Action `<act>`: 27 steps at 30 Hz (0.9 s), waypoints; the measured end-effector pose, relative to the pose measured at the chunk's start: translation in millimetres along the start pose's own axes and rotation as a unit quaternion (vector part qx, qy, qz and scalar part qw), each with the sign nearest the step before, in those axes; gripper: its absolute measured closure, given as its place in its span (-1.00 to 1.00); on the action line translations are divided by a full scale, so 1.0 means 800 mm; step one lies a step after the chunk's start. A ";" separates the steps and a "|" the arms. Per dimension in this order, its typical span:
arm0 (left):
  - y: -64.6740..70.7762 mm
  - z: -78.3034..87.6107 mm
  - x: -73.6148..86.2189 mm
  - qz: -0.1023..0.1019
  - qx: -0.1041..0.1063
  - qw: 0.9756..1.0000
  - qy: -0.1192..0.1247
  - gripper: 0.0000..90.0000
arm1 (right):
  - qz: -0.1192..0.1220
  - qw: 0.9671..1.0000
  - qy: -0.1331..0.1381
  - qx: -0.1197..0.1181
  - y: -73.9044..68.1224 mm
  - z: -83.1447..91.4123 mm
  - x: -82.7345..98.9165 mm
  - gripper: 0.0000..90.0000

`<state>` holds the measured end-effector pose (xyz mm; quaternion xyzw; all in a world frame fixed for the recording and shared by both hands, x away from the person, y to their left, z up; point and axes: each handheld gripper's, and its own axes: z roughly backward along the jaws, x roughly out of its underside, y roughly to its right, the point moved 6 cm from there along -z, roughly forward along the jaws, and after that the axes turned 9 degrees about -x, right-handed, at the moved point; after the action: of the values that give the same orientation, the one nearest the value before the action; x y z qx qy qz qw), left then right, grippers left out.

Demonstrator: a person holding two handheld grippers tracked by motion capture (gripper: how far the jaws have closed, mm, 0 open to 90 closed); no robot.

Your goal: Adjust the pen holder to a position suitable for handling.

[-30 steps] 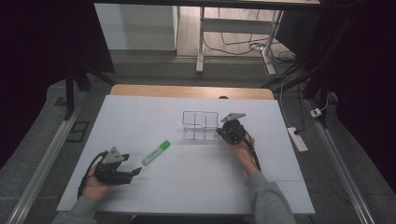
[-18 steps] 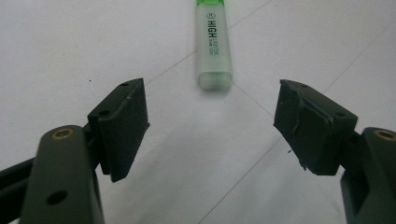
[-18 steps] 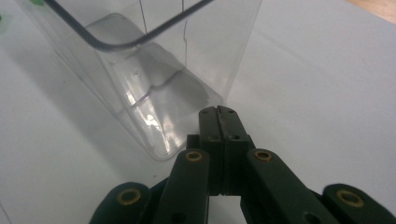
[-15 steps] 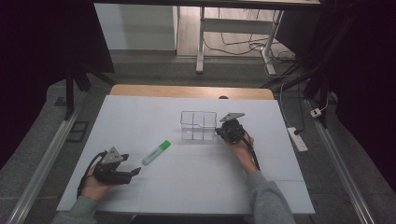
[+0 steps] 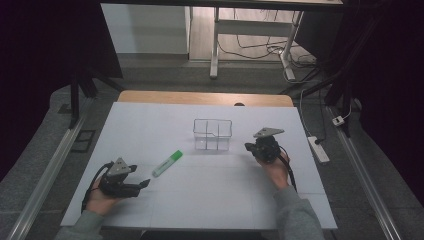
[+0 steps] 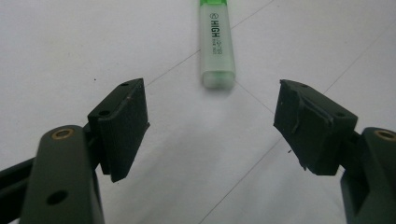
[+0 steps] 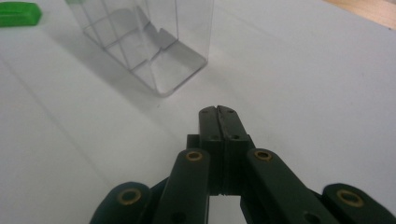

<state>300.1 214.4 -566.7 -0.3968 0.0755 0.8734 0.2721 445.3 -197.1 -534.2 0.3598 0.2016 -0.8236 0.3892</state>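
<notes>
A green highlighter [image 5: 167, 163] lies on the white table [image 5: 210, 200], left of the middle. My left gripper [image 5: 145, 184] rests near the front left, pointing at it with jaws open. In the left gripper view the highlighter [image 6: 216, 46] lies just beyond the left gripper [image 6: 210, 107], and nothing is between the pads. A clear plastic box [image 5: 213, 135] with compartments stands mid-table. My right gripper [image 5: 248, 146] hovers to its right, shut and empty. In the right gripper view the shut right gripper [image 7: 219, 112] points past the clear box [image 7: 144, 42] and the highlighter's green cap [image 7: 18, 14].
A wooden strip [image 5: 205, 97] runs along the table's far edge. On the floor to the right lies a power strip [image 5: 318, 149], with desk legs and cables beyond the table.
My right gripper has drawn away from the clear box, to the right and a little nearer the person. The left gripper and the highlighter have not moved.
</notes>
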 end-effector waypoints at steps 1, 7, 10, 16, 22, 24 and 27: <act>0.000 0.000 0.000 0.000 -0.001 1.000 0.000 -0.43 | -0.001 1.000 0.000 -0.004 -0.001 0.004 0.004 0.99; 0.000 -0.001 0.001 -0.002 0.000 1.000 -0.003 -0.43 | 0.011 1.000 -0.006 -0.016 -0.012 0.028 0.031 0.99; -0.001 -0.001 0.001 -0.001 0.000 1.000 -0.002 -0.43 | 0.012 1.000 -0.003 -0.021 -0.018 0.041 0.042 0.89; -0.001 0.000 0.000 0.003 0.000 1.000 0.001 -0.43 | 0.000 1.000 0.006 -0.013 -0.022 0.065 0.063 0.40; -0.001 0.001 0.000 0.003 0.001 1.000 0.001 -0.42 | 0.006 1.000 0.006 -0.015 -0.023 0.084 0.076 0.12; -0.002 0.000 -0.001 0.003 0.001 1.000 0.002 -0.42 | 0.008 1.000 0.003 -0.015 -0.024 0.088 0.080 0.05; -0.004 0.002 -0.004 0.005 0.000 1.000 0.003 -0.42 | 0.011 1.000 0.006 -0.018 -0.025 0.092 0.084 -0.06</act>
<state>302.4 216.2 -563.6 -0.3995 0.0781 0.8734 0.2674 368.0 -263.0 -534.9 0.3596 0.2144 -0.8137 0.4032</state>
